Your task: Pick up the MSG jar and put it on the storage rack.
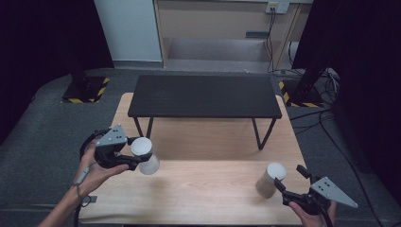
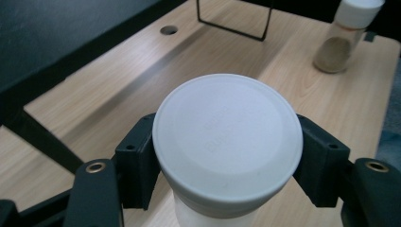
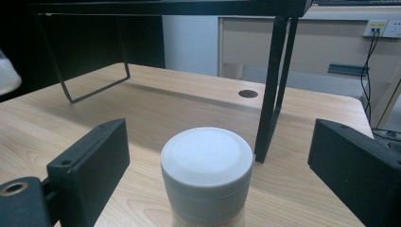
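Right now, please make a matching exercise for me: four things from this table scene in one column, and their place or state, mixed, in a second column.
Things:
1. left tool
2. right tool
3. jar with brown contents
4. black shelf

Places or states:
A. stands on the wooden table, between open jaws
B. shut on the white-lidded jar
C. stands at the far side of the table
D. open, jaws apart from the lid

Pairs: 1-B, 2-D, 3-A, 4-C

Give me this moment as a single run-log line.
left gripper: shut on white-capped jar, off table | right gripper: open around brown-filled jar | wooden table
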Motion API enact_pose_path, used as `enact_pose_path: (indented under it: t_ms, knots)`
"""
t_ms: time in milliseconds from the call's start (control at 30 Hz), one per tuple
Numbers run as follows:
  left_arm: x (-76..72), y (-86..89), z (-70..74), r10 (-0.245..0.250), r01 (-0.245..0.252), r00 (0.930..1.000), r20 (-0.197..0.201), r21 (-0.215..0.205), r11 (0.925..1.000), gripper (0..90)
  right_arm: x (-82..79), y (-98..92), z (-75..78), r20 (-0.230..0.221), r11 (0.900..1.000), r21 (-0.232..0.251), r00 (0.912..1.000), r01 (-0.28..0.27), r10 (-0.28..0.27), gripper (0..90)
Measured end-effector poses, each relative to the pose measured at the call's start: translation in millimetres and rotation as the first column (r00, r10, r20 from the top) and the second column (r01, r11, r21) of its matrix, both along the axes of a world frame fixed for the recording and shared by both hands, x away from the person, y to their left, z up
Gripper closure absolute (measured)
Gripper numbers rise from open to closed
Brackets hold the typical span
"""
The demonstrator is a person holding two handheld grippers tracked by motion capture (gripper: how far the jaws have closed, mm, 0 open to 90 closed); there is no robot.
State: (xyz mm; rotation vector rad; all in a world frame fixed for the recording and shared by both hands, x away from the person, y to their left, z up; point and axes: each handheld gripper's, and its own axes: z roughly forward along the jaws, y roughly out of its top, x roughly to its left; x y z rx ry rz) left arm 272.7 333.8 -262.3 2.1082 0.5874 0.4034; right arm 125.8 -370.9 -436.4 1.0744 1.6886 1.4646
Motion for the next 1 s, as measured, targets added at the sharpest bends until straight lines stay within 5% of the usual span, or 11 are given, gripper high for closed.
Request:
enact_pose_path:
  t_ms: [267,433,700,1000]
  knots:
    - [2.8,-10.6,28.9,-0.085,0.085,0.9964,0.004,0.017,0.9962,32.2,0.1,0.0,-0.2,0.0,1.0,0.002,1.0,-0.001,0.001,6.6]
    - [10.1,-16.5,43.9,-0.153,0.153,0.9881,-0.013,0.022,0.988,32.2,0.1,0.3,-0.2,0.002,1.0,0.002,1.0,-0.002,0.002,6.6]
    - [14.9,-30.2,64.0,-0.182,0.183,0.9832,-0.01,0.032,0.9827,32.2,0.6,-0.1,-0.9,0.001,1.0,0.006,1.0,-0.004,0.004,6.6]
    - [22.1,-35.9,80.1,-0.157,0.158,0.9874,-0.015,0.024,0.9872,32.2,1.3,-0.9,-1.6,-0.005,1.0,0.011,1.0,-0.004,0.004,6.5]
